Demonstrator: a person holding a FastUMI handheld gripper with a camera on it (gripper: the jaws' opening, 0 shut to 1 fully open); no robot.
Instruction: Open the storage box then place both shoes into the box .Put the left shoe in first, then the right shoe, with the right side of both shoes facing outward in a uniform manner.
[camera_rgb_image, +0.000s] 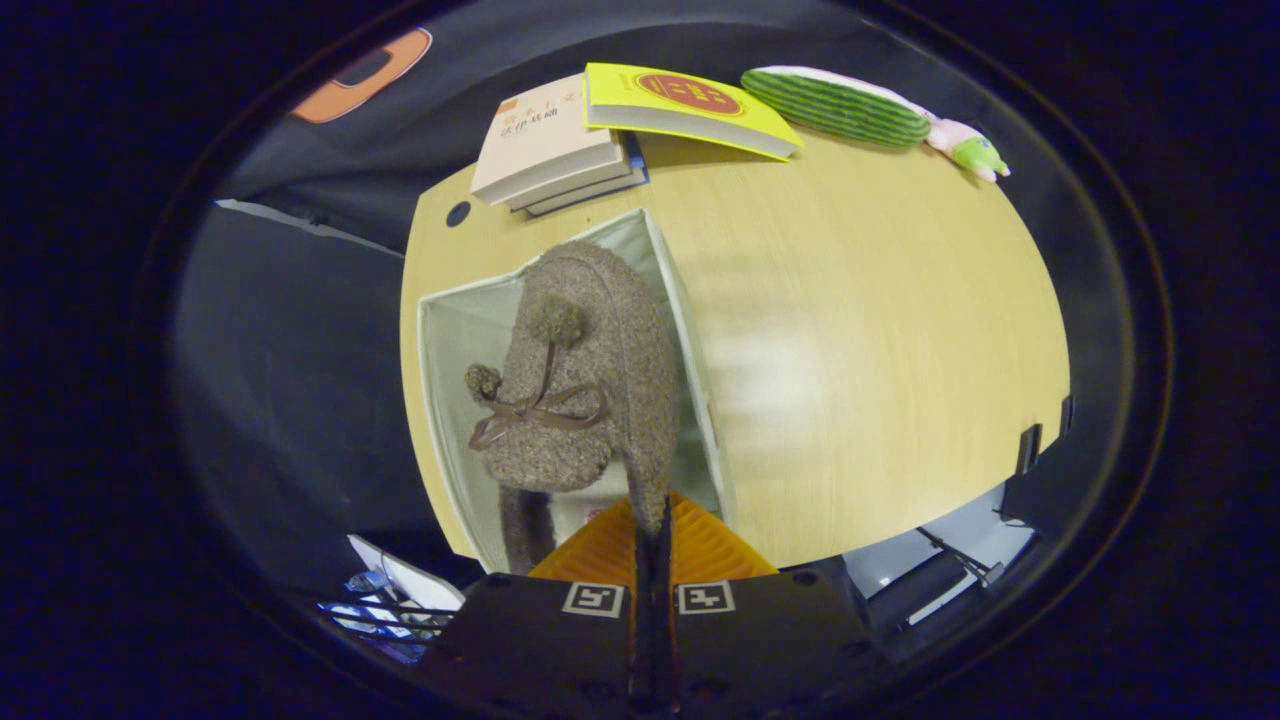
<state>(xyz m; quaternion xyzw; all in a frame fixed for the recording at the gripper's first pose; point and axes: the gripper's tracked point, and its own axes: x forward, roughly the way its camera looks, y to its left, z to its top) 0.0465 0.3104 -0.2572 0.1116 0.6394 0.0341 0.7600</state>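
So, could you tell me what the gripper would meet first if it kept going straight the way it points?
The gripper is shut on the fuzzy brown shoe, held over the open storage box. Going straight on, the shoe would probably meet the box's inside first, though the depth is hard to judge.

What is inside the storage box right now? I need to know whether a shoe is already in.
A fuzzy brown shoe hangs in the open storage box, its edge pinched by the gripper. It covers the box floor, so anything beneath is hidden.
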